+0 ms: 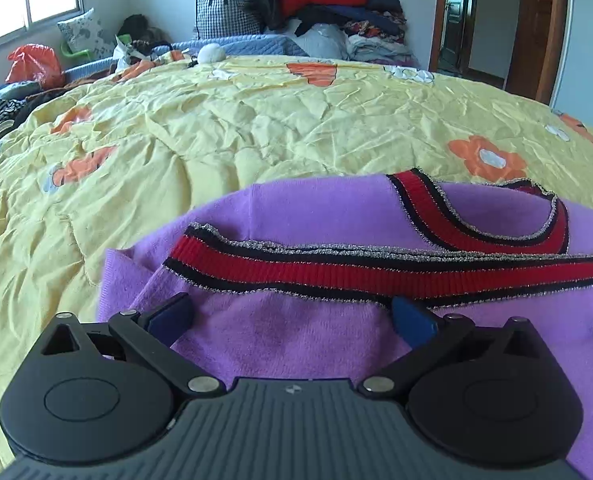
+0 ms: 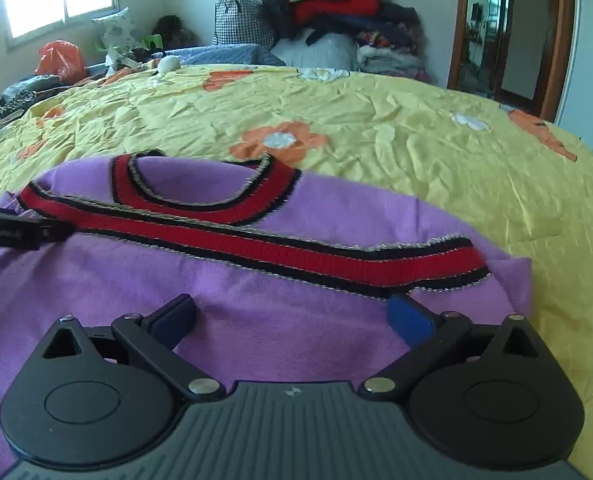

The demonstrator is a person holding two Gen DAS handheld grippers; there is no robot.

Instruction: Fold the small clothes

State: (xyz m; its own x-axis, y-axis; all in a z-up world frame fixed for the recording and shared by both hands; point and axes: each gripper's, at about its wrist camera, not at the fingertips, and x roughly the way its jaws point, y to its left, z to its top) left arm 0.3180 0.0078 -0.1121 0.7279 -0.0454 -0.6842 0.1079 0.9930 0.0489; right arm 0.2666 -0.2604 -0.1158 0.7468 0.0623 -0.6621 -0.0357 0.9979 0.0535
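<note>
A small purple knit sweater [image 1: 296, 332] with red and black striped trim [image 1: 376, 268] lies on the yellow flowered quilt [image 1: 256, 128]. Its hem band is folded up across the body, just below the neckline [image 1: 496, 216]. My left gripper [image 1: 292, 312] is open, its blue fingers spread just above the purple fabric below the hem band. The sweater also shows in the right wrist view [image 2: 276, 320]. My right gripper [image 2: 292, 312] is open over the fabric near the sweater's right side. The left gripper's finger [image 2: 16, 232] shows at the left edge of that view.
The quilt [image 2: 416, 140] covers a wide bed. A pile of folded clothes and bags [image 1: 316, 4] stands at the far end against the wall. An orange plastic bag [image 1: 36, 64] and pillows lie at the far left. A wooden door frame [image 1: 536, 32] is at the right.
</note>
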